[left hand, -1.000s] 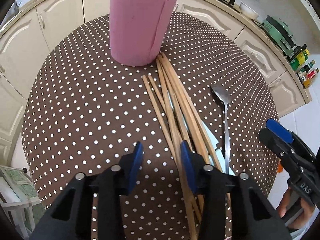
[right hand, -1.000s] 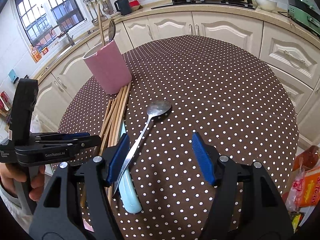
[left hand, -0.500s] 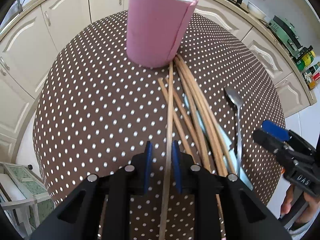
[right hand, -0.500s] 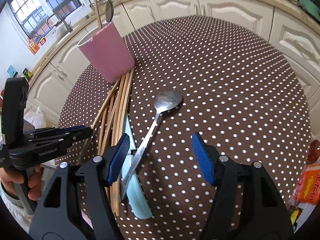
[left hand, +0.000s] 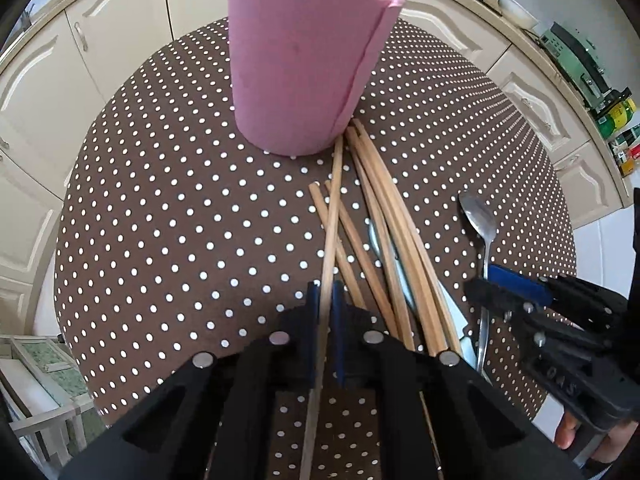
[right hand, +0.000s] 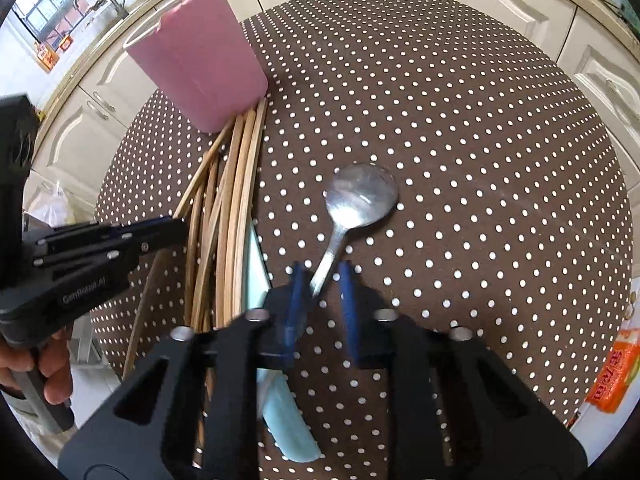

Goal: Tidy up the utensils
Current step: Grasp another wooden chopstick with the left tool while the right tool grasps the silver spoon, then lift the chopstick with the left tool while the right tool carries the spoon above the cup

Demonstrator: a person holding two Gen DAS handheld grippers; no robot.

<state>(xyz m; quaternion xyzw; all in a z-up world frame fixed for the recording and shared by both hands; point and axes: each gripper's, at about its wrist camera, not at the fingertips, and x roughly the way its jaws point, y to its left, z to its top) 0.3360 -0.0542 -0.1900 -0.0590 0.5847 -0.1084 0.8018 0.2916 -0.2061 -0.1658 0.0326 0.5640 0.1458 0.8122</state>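
A pink utensil holder (left hand: 308,68) stands at the far side of the dotted round table (left hand: 180,220), with a spoon and a chopstick in it. Several wooden chopsticks (left hand: 384,220) lie fanned beside it. My left gripper (left hand: 325,300) is shut on one chopstick (left hand: 334,208), whose tip points toward the holder's base. A metal spoon (right hand: 352,204) lies to the right of the chopsticks. My right gripper (right hand: 320,280) is low over the spoon's handle, its jaws narrowed around it with a small gap left. A pale blue-handled knife (right hand: 280,380) lies under the chopsticks.
Cream kitchen cabinets (left hand: 100,32) ring the table. An orange packet (right hand: 612,376) lies past the table's right edge. The holder also shows in the right wrist view (right hand: 196,68), at the upper left. The left gripper (right hand: 160,228) shows there too.
My left gripper closed onto a single chopstick and moved closer to the holder. My right gripper dropped toward the spoon handle and its jaws narrowed from wide open.
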